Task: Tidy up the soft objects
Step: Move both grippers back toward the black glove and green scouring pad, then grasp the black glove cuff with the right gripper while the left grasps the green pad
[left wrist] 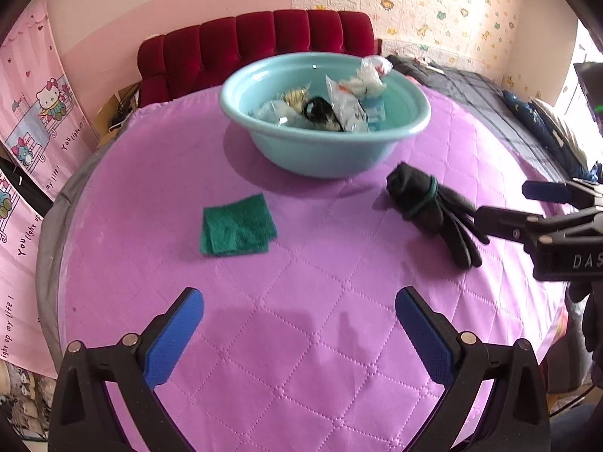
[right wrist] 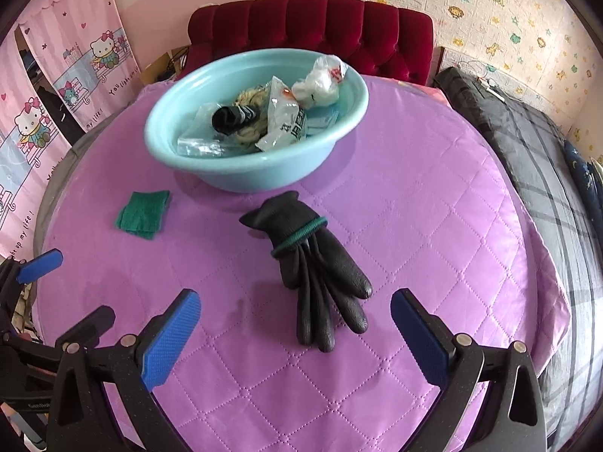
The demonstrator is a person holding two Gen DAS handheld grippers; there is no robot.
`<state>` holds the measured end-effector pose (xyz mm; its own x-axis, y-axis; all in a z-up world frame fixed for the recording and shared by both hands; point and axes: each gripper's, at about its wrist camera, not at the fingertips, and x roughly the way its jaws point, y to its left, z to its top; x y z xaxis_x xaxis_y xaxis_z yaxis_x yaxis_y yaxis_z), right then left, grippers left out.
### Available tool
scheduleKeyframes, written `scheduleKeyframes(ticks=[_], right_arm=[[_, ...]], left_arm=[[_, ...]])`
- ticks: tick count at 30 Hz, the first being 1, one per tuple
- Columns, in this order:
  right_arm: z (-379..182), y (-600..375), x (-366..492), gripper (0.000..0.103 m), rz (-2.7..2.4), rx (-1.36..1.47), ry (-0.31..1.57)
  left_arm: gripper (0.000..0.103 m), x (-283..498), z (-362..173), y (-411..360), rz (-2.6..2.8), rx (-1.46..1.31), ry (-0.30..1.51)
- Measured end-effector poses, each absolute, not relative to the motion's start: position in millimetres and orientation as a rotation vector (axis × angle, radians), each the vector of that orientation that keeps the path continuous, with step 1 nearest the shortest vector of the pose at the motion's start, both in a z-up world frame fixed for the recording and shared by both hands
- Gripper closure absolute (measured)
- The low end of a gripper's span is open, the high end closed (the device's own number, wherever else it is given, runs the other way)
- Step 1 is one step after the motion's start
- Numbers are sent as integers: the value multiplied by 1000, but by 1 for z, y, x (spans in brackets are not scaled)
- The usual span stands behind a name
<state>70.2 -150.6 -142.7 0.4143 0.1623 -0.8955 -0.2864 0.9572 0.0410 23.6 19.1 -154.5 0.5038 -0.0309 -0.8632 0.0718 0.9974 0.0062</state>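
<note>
R gripper point(right wrist: 296, 333) fingers were spread wide w/ nothing between the pads, hovering just short of the fingertip end of the black gloves point(right wrist: 314, 263). L gripper point(left wrist: 299, 333) fingers were equally wide apart, empty, over bare quilted cover, w/ the green scouring pad point(left wrist: 237, 226) a bit ahead and left of centre. The gloves lay flat on the purple quilted cover point(right wrist: 433, 226) of the counter, a pair bundled w/ a green elastic band point(right wrist: 297, 239) round the cuff end, glove fingers pointing toward the R gripper. Beyond both sat the light blue basin point(left wrist: 324, 154), already holding plastic-wrapped packets, a dark rolled item and a pale rope-like bundle. Judgement: gloves looked light, floppy, coated palm side prob. grippy not slick; loose glove fingers would droop or splay if pinched at the tips. Best hold prob. across the banded section, where layers were thickest and tied together. Scouring pad looked thin, folded, light; an edge pinch might unfold it, so pinch across the doubled part.
</note>
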Motion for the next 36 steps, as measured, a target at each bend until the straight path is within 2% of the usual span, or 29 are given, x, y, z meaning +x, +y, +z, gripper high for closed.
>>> scheduleKeyframes(ticks=[36], right_arm=[[-227,-150,142,0,298,-141,1286]], left_arm=[[0,45,-207,55,55,-56,1210]])
